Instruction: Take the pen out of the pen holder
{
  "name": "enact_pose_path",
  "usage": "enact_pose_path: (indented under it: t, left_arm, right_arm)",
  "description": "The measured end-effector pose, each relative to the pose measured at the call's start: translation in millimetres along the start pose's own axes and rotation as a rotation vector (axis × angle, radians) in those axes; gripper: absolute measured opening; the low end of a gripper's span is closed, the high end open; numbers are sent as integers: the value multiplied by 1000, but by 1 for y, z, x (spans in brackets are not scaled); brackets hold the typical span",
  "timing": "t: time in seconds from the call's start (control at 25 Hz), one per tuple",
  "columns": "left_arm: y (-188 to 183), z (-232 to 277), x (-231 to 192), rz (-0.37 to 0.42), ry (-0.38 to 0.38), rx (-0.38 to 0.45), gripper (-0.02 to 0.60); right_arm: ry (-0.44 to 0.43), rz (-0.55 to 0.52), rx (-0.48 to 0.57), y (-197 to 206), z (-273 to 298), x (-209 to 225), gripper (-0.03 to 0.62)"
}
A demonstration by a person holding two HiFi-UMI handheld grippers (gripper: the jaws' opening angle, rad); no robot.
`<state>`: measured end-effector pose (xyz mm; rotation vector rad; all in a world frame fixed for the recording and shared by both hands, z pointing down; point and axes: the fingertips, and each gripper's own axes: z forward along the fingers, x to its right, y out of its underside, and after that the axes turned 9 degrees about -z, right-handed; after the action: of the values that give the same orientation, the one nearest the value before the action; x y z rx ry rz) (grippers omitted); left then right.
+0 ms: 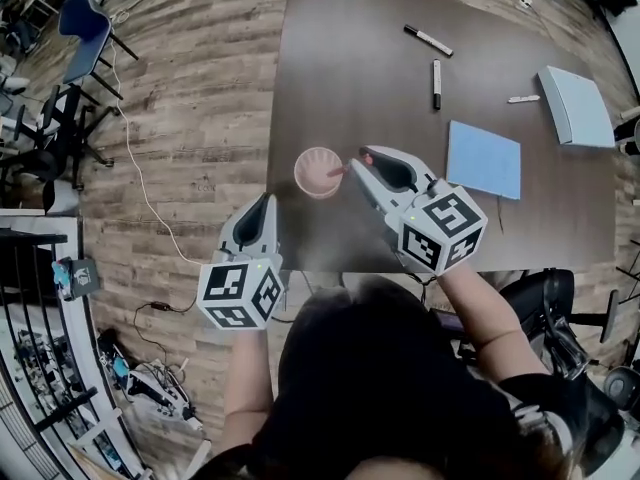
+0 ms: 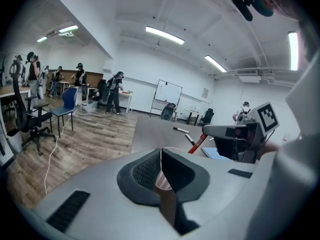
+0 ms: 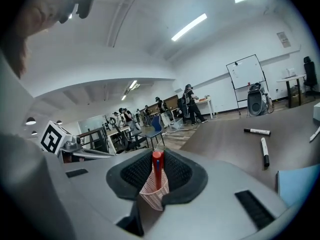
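Observation:
A pink mesh pen holder (image 1: 316, 173) stands near the front edge of the dark table (image 1: 350, 68). My right gripper (image 1: 357, 161) is shut on a red pen (image 1: 339, 172) at the holder's right rim. In the right gripper view the pen (image 3: 157, 168) stands upright between the pads, its lower end in front of the holder (image 3: 151, 195). My left gripper (image 1: 265, 201) hangs off the table's left front corner, shut and empty. In the left gripper view the holder (image 2: 163, 180) shows behind the left gripper (image 2: 161, 156), and the slanted pen (image 2: 198, 142) lies to the right.
Two black markers (image 1: 428, 40) (image 1: 436, 83) and a small white one (image 1: 523, 99) lie at the table's far side. A blue notebook (image 1: 484, 159) and a pale book (image 1: 577, 106) lie to the right. Office chairs (image 1: 85, 28) and a cable (image 1: 135, 168) are on the wooden floor at the left.

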<state>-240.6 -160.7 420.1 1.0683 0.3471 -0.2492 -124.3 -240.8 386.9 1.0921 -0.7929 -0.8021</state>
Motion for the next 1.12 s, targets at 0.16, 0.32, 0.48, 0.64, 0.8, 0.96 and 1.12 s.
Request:
enact_pose_path:
  t: [0.16,0.32,0.48,0.64,0.8,0.96,1.12]
  left_arm:
    - [-5,10,18,25,47,-8,29]
    - [-8,20,36,50,96,-16,29]
    - [-5,26,56,73,144,-32,29]
    - [3,35,75,92,191,-57,29]
    - [11,43,94,110,230,-80,29]
    - [21,46,108,126,263,-108,29]
    - [30,50,118,134,288,-133,29]
  right_arm:
    - [44,22,54,-16,-18,13,84]
    - [100,47,123,-30,-38,31,84]
    - [169,55,157,-36,-63,49,84]
    - [245,78,131,-21,-85,70,84]
    - [291,127,99,6,-103,87,84]
    - [309,199,70,36,-114,94,84]
    - [313,240,60,58,-120,94,84]
